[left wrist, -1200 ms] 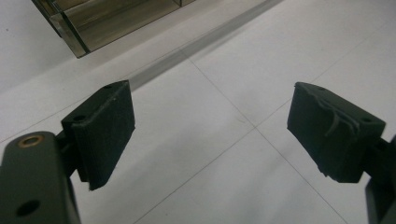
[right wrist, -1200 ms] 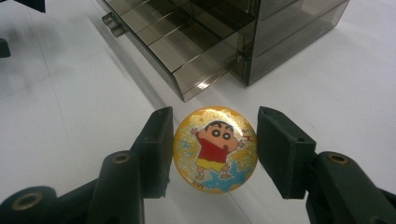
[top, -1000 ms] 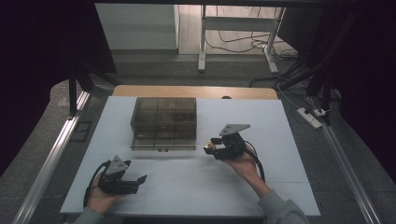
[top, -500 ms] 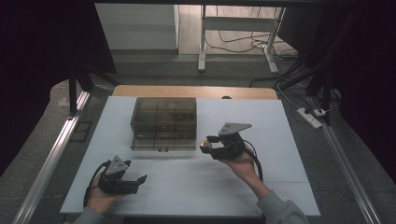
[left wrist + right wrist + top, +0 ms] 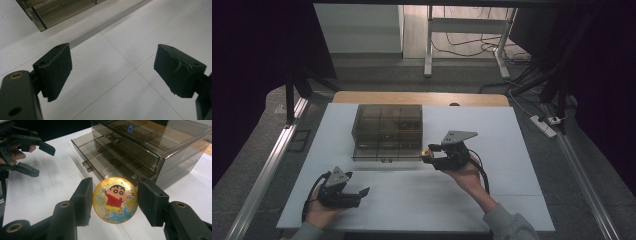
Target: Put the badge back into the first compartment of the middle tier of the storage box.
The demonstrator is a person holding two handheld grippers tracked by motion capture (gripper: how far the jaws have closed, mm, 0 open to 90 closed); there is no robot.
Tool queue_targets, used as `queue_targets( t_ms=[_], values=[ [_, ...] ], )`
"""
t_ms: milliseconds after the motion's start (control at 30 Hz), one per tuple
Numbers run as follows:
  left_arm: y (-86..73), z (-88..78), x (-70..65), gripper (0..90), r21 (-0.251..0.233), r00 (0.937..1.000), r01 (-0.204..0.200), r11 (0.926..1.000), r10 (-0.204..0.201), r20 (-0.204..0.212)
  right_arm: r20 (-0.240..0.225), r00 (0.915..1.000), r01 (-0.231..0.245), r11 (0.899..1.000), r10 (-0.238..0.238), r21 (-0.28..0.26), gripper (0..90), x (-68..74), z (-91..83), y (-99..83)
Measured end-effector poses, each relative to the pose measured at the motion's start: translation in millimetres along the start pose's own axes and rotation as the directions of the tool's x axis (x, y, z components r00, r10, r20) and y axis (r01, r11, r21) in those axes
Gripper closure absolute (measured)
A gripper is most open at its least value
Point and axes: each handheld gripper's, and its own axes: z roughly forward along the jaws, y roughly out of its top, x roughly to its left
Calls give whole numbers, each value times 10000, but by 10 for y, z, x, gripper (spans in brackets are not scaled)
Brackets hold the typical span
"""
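Observation:
A round gold badge (image 5: 115, 200) with a cartoon boy in a red shirt is clamped by its edges in my right gripper (image 5: 114, 202). In the high view that gripper (image 5: 428, 154) hovers above the table, just off the front right corner of a smoky clear drawer box (image 5: 388, 131), with the badge (image 5: 425, 152) at its tip. The box's (image 5: 150, 147) lowest drawer (image 5: 100, 162) stands pulled out toward me. My left gripper (image 5: 362, 192) rests low at the near left, open with nothing between its pads (image 5: 56, 67). It also shows far off in the right gripper view (image 5: 41, 161).
The white table (image 5: 512, 150) has a wooden strip along its far edge. Metal rails run down both sides, and a power strip (image 5: 544, 126) lies on the floor at the right. A corner of the drawer box (image 5: 57, 10) shows at the top of the left gripper view.
My right gripper has risen slightly with the badge still in it. The left gripper has stayed where it was.

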Motion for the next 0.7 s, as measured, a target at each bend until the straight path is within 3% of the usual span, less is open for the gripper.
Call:
queue_targets(
  t_ms=[700],
  values=[
    [2, -4, 1, 151, -23, 10000, -19, 10000, 19, 6, -387, 9990, 221, 9997, -224, -96, 472, 111, 170, 112]
  ],
)
